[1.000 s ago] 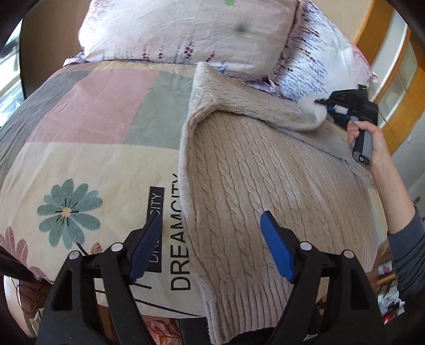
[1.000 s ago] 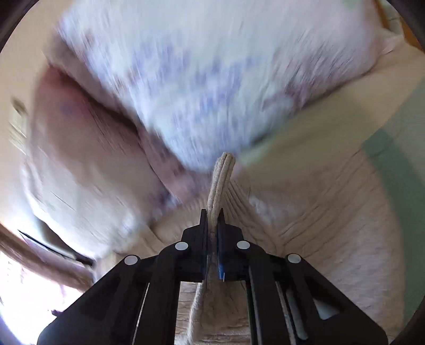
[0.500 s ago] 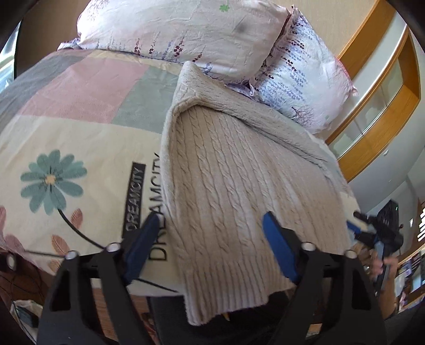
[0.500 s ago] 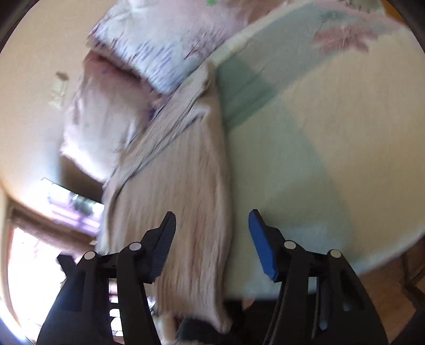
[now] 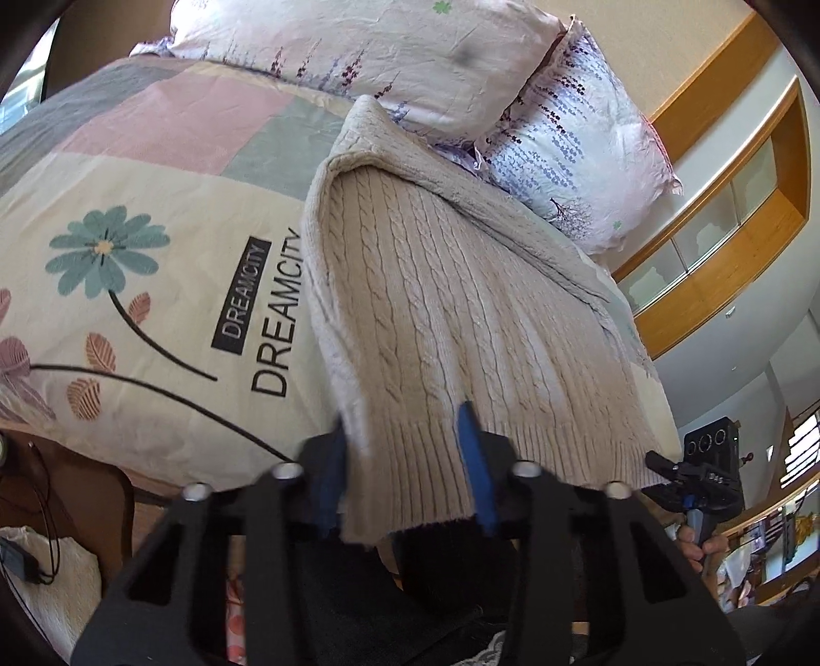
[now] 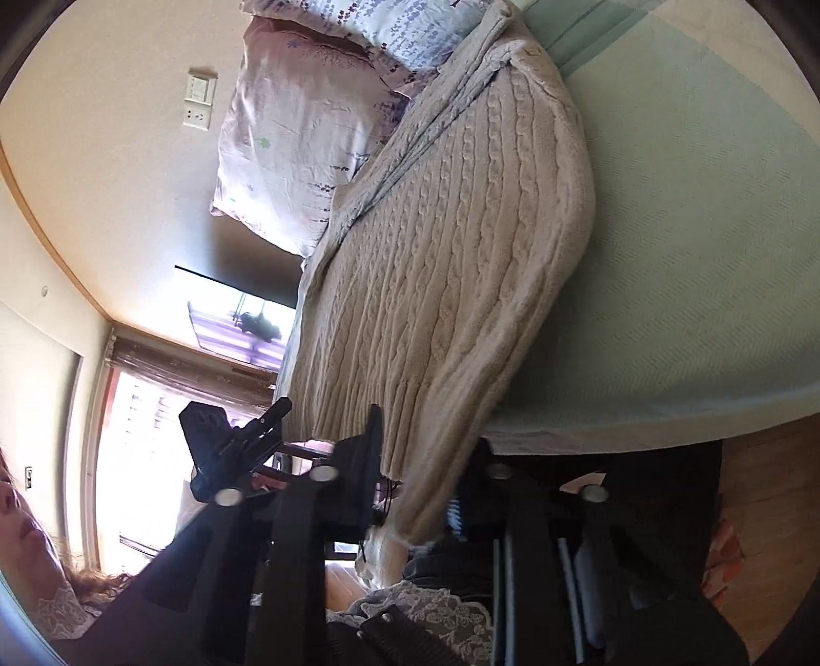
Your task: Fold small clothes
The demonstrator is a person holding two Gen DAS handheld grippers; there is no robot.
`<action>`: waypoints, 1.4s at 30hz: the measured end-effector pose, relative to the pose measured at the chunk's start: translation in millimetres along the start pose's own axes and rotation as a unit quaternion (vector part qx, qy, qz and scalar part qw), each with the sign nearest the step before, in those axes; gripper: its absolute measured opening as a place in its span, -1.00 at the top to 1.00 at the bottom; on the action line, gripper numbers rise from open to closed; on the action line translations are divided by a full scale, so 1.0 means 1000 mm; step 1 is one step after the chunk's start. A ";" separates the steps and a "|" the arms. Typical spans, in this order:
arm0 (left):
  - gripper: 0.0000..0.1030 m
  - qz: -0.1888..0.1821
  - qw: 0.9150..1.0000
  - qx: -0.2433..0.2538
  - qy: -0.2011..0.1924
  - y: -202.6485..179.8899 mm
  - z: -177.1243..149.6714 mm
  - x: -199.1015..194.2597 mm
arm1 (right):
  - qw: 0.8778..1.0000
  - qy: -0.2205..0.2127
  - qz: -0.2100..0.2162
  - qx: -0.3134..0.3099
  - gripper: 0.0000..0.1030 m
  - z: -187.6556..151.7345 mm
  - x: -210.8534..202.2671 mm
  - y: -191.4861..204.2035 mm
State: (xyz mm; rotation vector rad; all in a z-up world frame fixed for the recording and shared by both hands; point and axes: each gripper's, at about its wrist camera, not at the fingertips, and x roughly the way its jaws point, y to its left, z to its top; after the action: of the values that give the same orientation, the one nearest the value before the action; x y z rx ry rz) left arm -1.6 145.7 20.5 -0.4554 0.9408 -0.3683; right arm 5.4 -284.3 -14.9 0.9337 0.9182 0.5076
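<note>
1. Sweater (image 5: pixel 451 307), beige cable knit, lies lengthwise on your bed's patchwork duvet (image 5: pixel 154 215), top end by the two floral pillows (image 5: pixel 389 46), ribbed hem hanging over the near bed edge.
2. Your left gripper (image 5: pixel 410 471) has its blue fingers (image 5: pixel 474 461) spread around the left hem corner; motion blur hides whether the pads touch the knit, no clamp visible.
3. Your right gripper (image 6: pixel 425 476) straddles the other hem corner, fingers apart; the far finger is mostly hidden behind the drooping knit, contact can't be told.
4. The left view alone shows the DREAMCITY print (image 5: pixel 271 317), the teal flower and the wooden shelving (image 5: pixel 717 246) on the right wall.
5. The right view alone shows the wall switch and socket (image 6: pixel 199 102), a bright window (image 6: pixel 143 461), and your face cut off at the left edge.
6. Each view catches the other gripper small at the hem's far end: right one (image 5: pixel 681 481), left one (image 6: pixel 230 440); finger state unreadable there.
7. The sweater's collar end is cut off by a fold; sleeves not made out.
</note>
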 end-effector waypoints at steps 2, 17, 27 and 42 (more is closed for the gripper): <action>0.86 0.017 1.000 0.005 0.010 -0.002 0.001 0.004 | 1.000 -0.002 -0.001 -0.009 0.82 -0.001 0.004 0.001; 0.87 0.030 0.986 0.119 -0.115 -0.052 0.210 0.030 | 0.971 -0.188 0.026 -0.145 0.84 0.191 0.018 0.099; 0.29 0.091 0.988 0.077 -0.097 -0.021 0.311 0.131 | 0.967 -0.197 -0.157 -0.022 -0.67 0.296 0.087 0.017; 0.47 -0.018 0.997 -0.055 0.060 0.039 0.269 0.183 | 0.970 -0.189 -0.138 -0.071 -0.91 0.253 0.063 0.024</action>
State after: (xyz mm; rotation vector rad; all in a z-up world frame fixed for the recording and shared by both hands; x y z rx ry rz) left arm 325.6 146.0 11.4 -0.5553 1.0749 -0.3808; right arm 252.9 -342.5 47.6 0.7254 0.6419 0.1458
